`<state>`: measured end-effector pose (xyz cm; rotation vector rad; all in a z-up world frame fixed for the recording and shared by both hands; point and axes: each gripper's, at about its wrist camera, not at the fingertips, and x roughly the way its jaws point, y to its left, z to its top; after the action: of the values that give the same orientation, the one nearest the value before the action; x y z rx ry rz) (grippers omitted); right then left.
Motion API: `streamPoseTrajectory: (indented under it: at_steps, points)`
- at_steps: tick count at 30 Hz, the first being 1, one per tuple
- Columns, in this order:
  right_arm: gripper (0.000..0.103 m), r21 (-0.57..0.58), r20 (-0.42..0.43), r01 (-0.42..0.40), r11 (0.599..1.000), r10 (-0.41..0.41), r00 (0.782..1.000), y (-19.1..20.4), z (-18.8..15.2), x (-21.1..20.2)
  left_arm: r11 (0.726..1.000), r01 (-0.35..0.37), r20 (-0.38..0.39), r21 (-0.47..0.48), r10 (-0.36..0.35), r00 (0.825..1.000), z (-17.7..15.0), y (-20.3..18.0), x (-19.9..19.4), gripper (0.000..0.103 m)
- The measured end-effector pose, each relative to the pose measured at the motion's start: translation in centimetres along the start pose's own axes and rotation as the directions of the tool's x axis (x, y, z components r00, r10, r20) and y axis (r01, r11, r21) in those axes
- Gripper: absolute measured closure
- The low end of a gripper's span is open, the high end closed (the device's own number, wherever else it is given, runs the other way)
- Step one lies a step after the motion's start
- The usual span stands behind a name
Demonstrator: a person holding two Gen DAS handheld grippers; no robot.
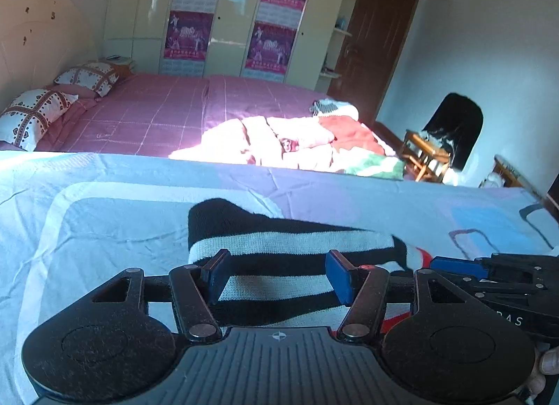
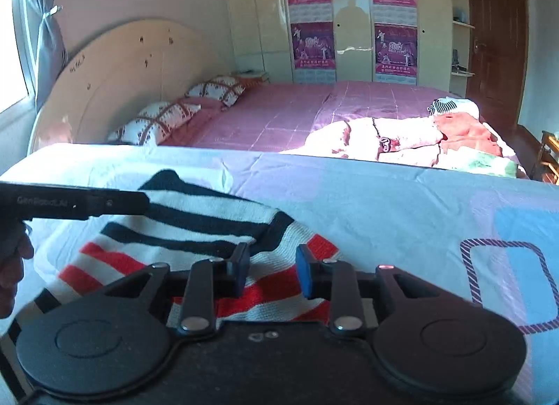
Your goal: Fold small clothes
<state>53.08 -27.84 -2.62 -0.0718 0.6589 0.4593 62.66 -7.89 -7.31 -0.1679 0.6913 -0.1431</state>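
A small knitted garment with black, white and red stripes (image 1: 279, 247) lies flat on a light blue sheet (image 1: 104, 230). My left gripper (image 1: 279, 275) is open, its blue pads just above the garment's near black-and-white part. My right gripper (image 2: 272, 270) is open over the garment's red-and-white striped end (image 2: 279, 293). The right gripper also shows at the right edge of the left wrist view (image 1: 489, 272). The left gripper's body crosses the left side of the right wrist view (image 2: 70, 202). Neither holds the cloth.
Beyond the blue sheet's far edge is a bed with a pink cover (image 1: 157, 111), two patterned pillows (image 1: 35, 115) and a heap of clothes (image 1: 297, 139) in sunlight. A wooden chair (image 1: 429, 153) stands at the right. A wardrobe (image 2: 349, 20) and a door (image 2: 496, 27) are behind.
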Motion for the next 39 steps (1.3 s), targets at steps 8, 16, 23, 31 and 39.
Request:
streamPoseTrajectory:
  at_steps: [8,16,23,31,39]
  points:
    - [0.064,0.061,-0.029,-0.01,0.998,0.012,1.0,-1.4,-0.9,1.0,0.993,-0.059,-0.059,0.102,0.066,0.996,-0.7,-1.4,0.0,0.044]
    - [0.076,-0.05,-0.03,-0.121,0.991,0.12,0.992,1.6,-1.0,-1.7,0.996,0.028,-0.063,0.091,-0.022,0.998,-3.3,-3.1,-3.8,0.044]
    - [0.075,-0.061,-0.042,-0.079,0.995,0.077,0.996,2.3,-2.0,-1.4,0.991,0.01,-0.065,0.13,-0.002,0.998,-3.9,-3.6,-4.7,0.044]
    - [0.072,-0.034,0.025,-0.113,0.993,0.114,0.993,2.8,-2.3,-7.5,0.994,0.004,-0.031,0.106,-0.001,1.0,-4.7,-4.4,-10.4,0.044]
    - [0.073,-0.031,-0.038,-0.078,0.996,0.077,0.996,3.9,-3.6,-7.5,0.992,0.009,-0.057,0.128,-0.002,0.998,-6.1,-4.6,-10.8,0.044]
